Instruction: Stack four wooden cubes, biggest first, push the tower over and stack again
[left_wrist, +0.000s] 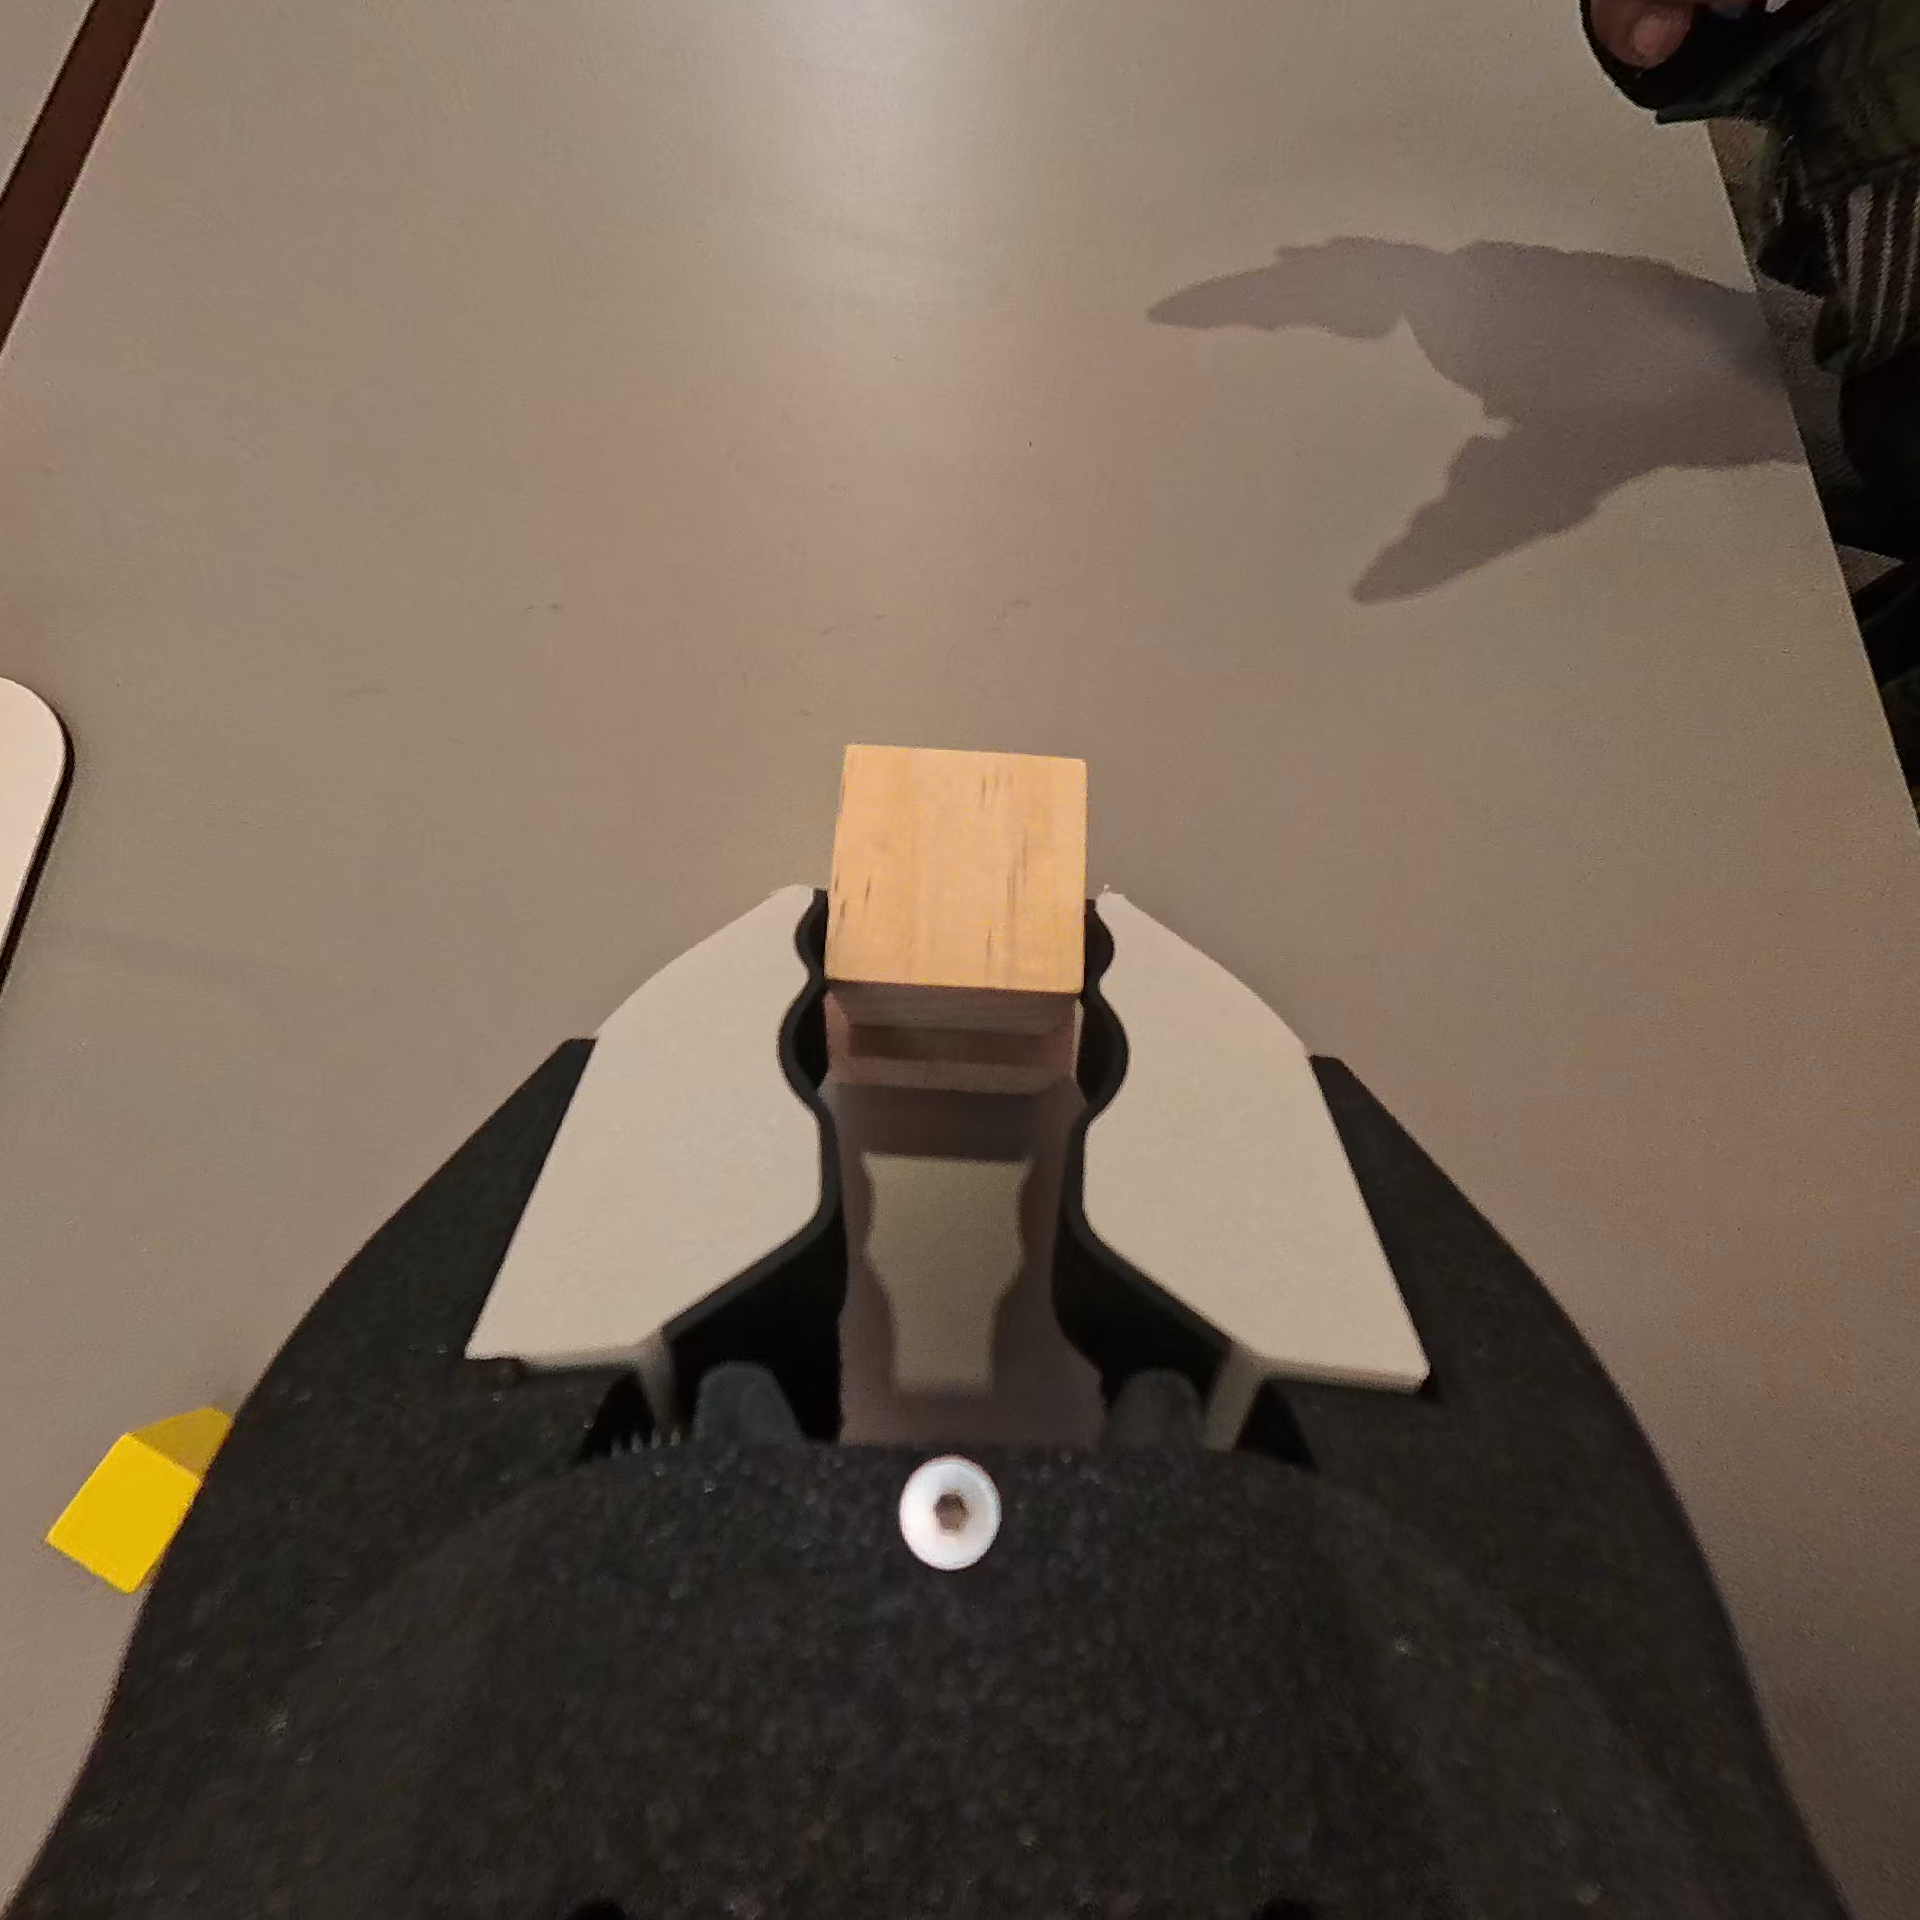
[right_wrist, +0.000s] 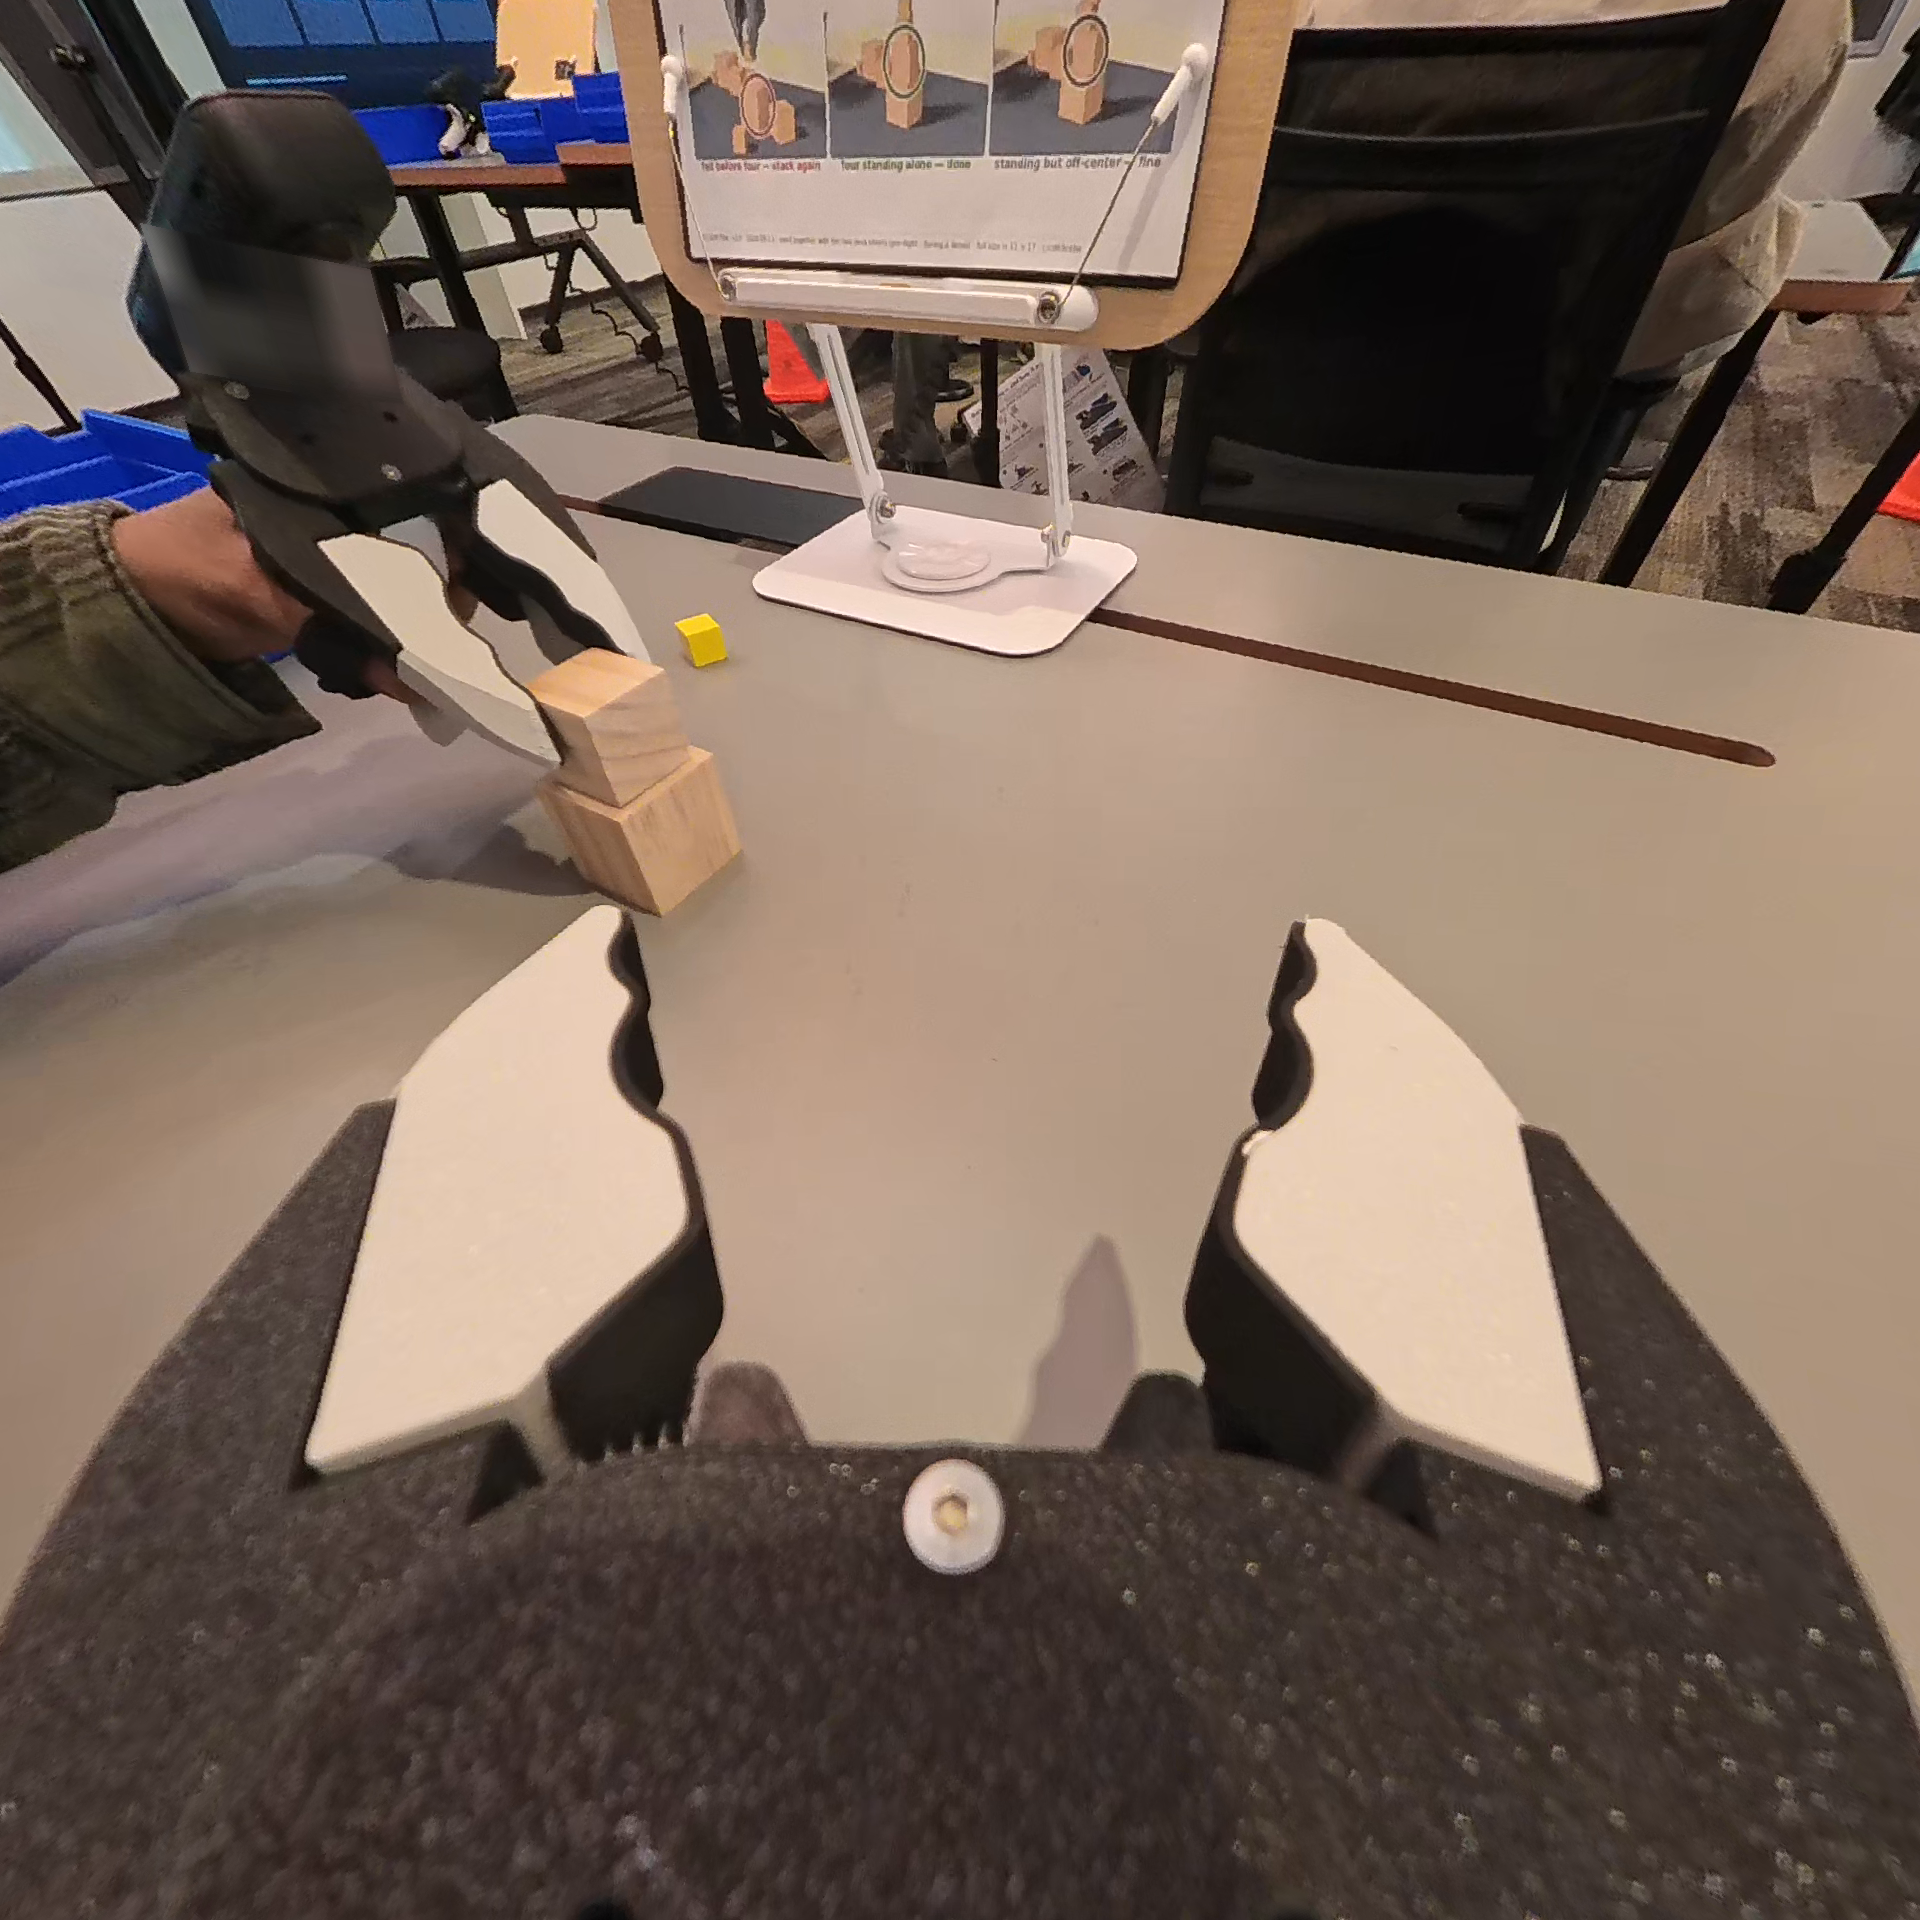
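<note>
My left gripper (left_wrist: 956, 906) is shut on a light wooden cube (left_wrist: 956, 868), one finger on each side. The right wrist view shows this cube (right_wrist: 613, 727) resting on a larger wooden cube (right_wrist: 649, 831), slightly turned against it. In the left wrist view the larger cube (left_wrist: 951, 1055) shows only as a shadowed strip below the held one. The left gripper also shows in the right wrist view (right_wrist: 587, 701), held by a hand in a green sleeve. My right gripper (right_wrist: 961, 930) is open and empty, low over the table, right of the two cubes.
A small yellow cube (right_wrist: 700, 639) lies behind the stack; it also shows in the left wrist view (left_wrist: 135, 1496). A white stand base (right_wrist: 940, 582) with an instruction board (right_wrist: 935, 145) stands at the back. A dark seam (right_wrist: 1455, 691) crosses the grey table. Chairs stand beyond.
</note>
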